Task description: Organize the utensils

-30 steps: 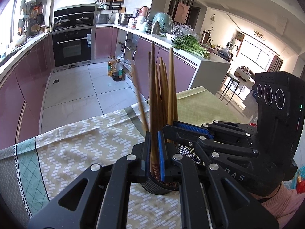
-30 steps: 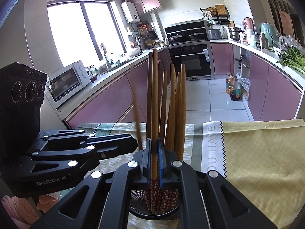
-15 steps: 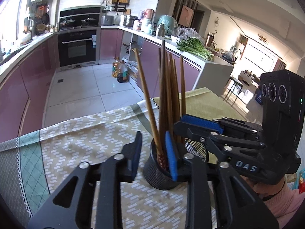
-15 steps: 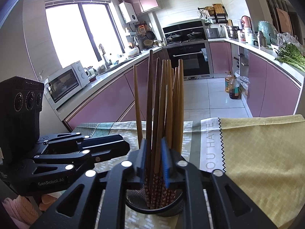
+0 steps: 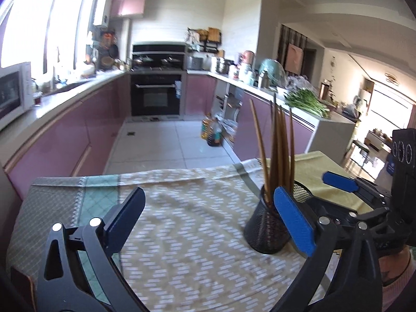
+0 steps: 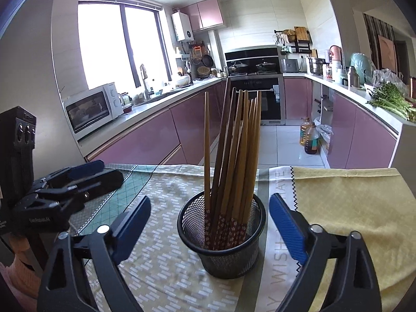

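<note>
A black mesh cup [image 6: 222, 236] stands on the table and holds several wooden chopsticks [image 6: 234, 150] upright, with red patterned lower ends. My right gripper [image 6: 210, 223] is open and empty, its blue pads on either side of the cup without touching it. My left gripper [image 5: 208, 215] is open and empty, to the left of the cup [image 5: 270, 223]; the chopsticks [image 5: 278, 153] rise just behind its right pad. The left gripper also shows at the left of the right wrist view [image 6: 85, 176], and the right gripper at the right of the left wrist view [image 5: 345, 184].
The table carries a patterned beige and green cloth [image 5: 182, 208] and a yellow cloth [image 6: 351, 208] on the right. Beyond the table's far edge are the tiled kitchen floor, purple cabinets [image 6: 145, 140], an oven [image 6: 260, 96] and oil bottles [image 6: 309, 137].
Both grippers let go of chopsticks, opened wide and drew back from the cup. The left gripper also swung to the left. The chopsticks now stand loose in the cup.
</note>
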### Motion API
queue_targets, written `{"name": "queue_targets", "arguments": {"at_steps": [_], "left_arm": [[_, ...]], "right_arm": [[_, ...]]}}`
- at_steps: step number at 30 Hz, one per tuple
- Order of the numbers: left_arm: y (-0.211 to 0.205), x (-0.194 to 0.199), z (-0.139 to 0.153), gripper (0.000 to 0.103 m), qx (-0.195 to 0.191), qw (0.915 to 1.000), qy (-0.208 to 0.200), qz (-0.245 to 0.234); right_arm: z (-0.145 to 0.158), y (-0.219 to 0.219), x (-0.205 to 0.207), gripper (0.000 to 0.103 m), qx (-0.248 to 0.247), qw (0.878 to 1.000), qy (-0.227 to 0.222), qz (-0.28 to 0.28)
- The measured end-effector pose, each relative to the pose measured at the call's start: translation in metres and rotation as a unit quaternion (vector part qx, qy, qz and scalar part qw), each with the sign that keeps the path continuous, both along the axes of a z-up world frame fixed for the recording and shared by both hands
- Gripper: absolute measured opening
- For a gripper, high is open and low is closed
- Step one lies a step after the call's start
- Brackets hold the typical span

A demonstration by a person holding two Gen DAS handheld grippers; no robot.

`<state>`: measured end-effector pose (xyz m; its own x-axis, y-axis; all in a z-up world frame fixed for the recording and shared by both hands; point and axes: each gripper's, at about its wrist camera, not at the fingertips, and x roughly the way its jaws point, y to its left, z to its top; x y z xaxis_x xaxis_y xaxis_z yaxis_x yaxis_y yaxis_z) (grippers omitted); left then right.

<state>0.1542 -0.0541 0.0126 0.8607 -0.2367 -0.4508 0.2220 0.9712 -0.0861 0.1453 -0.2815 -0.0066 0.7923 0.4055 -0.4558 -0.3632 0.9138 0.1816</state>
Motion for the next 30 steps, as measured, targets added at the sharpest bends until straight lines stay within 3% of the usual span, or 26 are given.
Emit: {"name": "queue_targets", "arguments": {"at_steps": [15,30], "left_arm": [[0.019,-0.071,0.006,0.097,0.007,0.9955,-0.065,0.068],[0.023,-0.104,0.009,0.097,0.011,0.9897,-0.103,0.098]], "right_arm": [[-0.002,0.008,-0.048,0.096,-0.005,0.997,-0.070,-0.039],[-0.003,0.015,-0.066,0.096,-0.017,0.993,-0.104,-0.056]]}}
